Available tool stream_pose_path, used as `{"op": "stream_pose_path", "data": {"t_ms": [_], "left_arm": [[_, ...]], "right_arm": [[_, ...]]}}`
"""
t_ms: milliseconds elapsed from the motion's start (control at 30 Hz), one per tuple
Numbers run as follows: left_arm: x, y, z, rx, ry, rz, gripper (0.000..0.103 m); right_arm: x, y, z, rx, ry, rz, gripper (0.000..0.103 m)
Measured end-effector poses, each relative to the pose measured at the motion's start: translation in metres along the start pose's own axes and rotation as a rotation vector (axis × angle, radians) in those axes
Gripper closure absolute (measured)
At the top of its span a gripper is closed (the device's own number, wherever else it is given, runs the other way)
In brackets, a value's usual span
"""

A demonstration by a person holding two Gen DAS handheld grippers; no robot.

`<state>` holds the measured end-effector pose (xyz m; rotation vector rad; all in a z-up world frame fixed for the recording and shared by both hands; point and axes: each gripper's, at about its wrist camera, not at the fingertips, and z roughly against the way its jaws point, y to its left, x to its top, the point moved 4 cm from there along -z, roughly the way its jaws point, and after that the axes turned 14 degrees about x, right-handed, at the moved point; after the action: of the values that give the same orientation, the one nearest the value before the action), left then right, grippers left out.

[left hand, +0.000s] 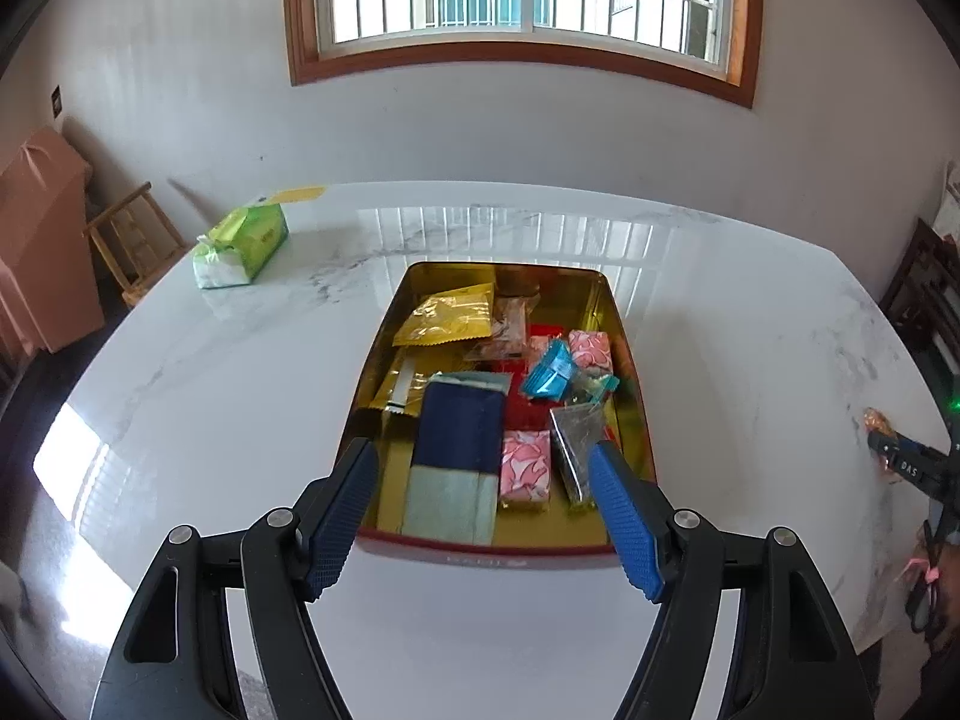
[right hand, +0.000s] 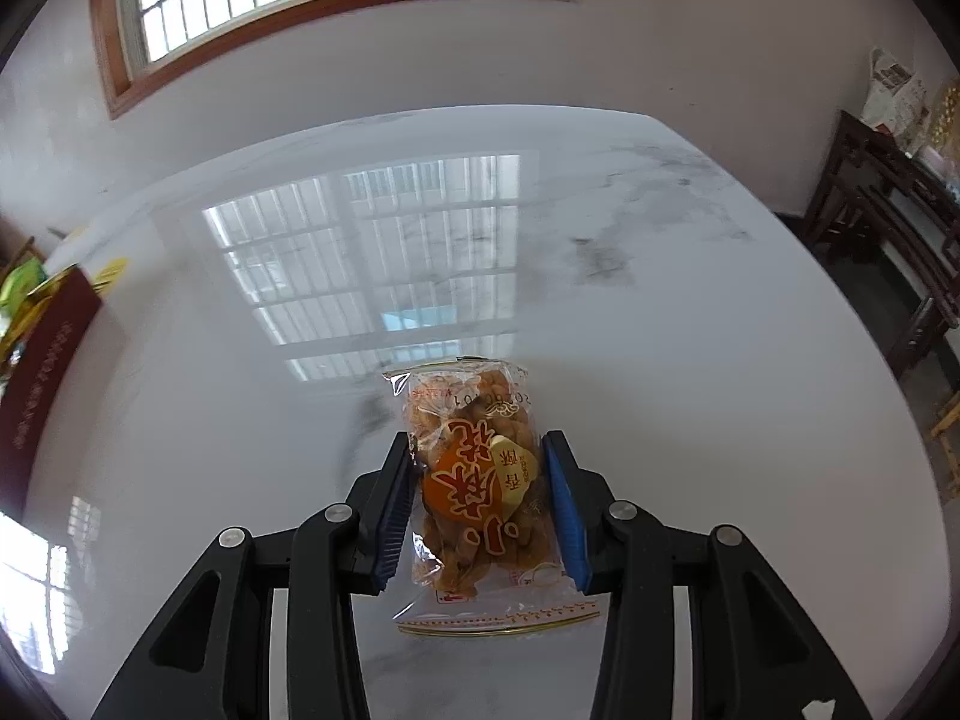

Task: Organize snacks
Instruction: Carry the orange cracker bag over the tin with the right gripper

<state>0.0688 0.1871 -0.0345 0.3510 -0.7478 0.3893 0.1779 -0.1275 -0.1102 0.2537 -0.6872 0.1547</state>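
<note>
My left gripper [left hand: 483,471] hangs above the near end of a gold-lined snack tin [left hand: 630,360] with a red rim, its blue-padded fingers [left hand: 342,516] spread wide and holding nothing, angled down toward the tin. Inside lie a navy and pale green packet [left hand: 459,456], two pink patterned packets [left hand: 525,468], a yellow packet [left hand: 447,315] and a blue wrapper [left hand: 549,371]. My right gripper [right hand: 480,456] points forward over the white marble table [right hand: 690,330], its pads clamped on both sides of a clear packet of fried dough twists [right hand: 477,480]. The packet is well right of the tin. A green tissue pack [left hand: 240,243] sits at the far left.
</note>
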Motion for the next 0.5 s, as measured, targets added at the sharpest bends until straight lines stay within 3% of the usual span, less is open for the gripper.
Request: {"op": "stream_pose_path", "data": {"t_ms": [267, 500], "left_arm": [[-0.011, 0.007, 0.009, 0.024, -0.016, -0.028, 0.029], [-0.020, 0.017, 0.002, 0.028, 0.008, -0.016, 0.026]], "right_arm": [[-0.009, 0.058, -0.001, 0.126, 0.013, 0.019, 0.064], [0.010, 0.129, 0.017, 0.295, -0.009, 0.067, 0.064]]}}
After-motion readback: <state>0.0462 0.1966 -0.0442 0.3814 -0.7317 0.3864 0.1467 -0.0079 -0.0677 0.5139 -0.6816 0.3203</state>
